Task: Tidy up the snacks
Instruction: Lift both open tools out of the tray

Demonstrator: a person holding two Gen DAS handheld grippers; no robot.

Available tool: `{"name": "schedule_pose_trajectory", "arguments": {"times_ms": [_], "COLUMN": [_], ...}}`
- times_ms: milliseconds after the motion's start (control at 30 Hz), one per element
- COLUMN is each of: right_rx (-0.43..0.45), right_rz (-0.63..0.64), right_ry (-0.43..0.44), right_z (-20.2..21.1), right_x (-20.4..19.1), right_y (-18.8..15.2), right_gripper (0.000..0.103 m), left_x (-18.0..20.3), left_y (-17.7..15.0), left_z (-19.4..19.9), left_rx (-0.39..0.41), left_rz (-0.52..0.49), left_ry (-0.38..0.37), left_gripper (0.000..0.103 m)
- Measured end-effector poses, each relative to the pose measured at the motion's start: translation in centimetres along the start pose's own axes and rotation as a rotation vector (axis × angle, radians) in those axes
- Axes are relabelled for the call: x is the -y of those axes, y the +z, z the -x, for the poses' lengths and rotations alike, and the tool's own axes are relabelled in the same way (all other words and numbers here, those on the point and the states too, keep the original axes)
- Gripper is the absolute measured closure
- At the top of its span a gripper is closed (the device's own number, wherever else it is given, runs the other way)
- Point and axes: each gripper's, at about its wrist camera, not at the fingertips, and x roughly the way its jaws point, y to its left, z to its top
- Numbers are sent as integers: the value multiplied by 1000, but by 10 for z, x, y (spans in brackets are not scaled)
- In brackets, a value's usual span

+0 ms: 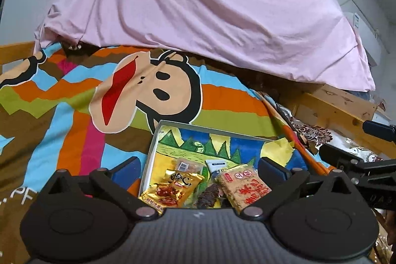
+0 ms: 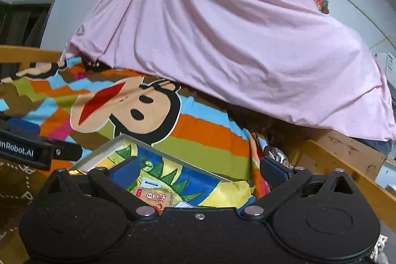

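A shallow box (image 1: 158, 137) with a colourful drawing on its floor lies on the bed and holds several snack packets. Among them are a gold packet (image 1: 170, 189), a tan packet with red characters (image 1: 243, 186), a dark packet (image 1: 208, 196) and a small clear packet (image 1: 186, 166). My left gripper (image 1: 198, 168) is open and empty above the near end of the box. My right gripper (image 2: 198, 168) is open and empty over the same box (image 2: 109, 147), where the tan packet (image 2: 154, 197) shows between the jaws. The right gripper also shows at the right edge of the left wrist view (image 1: 351, 162).
The box rests on a striped cartoon-monkey bedspread (image 1: 153, 90). A pink sheet (image 1: 210, 11) hangs over the far side. A wooden bed frame (image 1: 329, 110) runs along the right. The left gripper's body (image 2: 27, 150) shows at the left of the right wrist view.
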Motion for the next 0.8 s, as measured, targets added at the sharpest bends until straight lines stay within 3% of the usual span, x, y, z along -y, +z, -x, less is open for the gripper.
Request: {"name": "schedule_pose_trajectory", "arguments": {"times_ms": [400,800], "right_rx": [1,-13], "right_rz": [-76,-111], "right_ry": [-7,-6], "right_z": [40,55], "right_x": [13,14], "right_y": [-4,-11], "right_gripper": [1,1], "left_x": [14,21], "left_y": [-16,-24], "left_z": [36,45], "left_rx": [31,24], "left_rz": [14,7], "left_ry": [30,41], "left_gripper": [1,0]}}
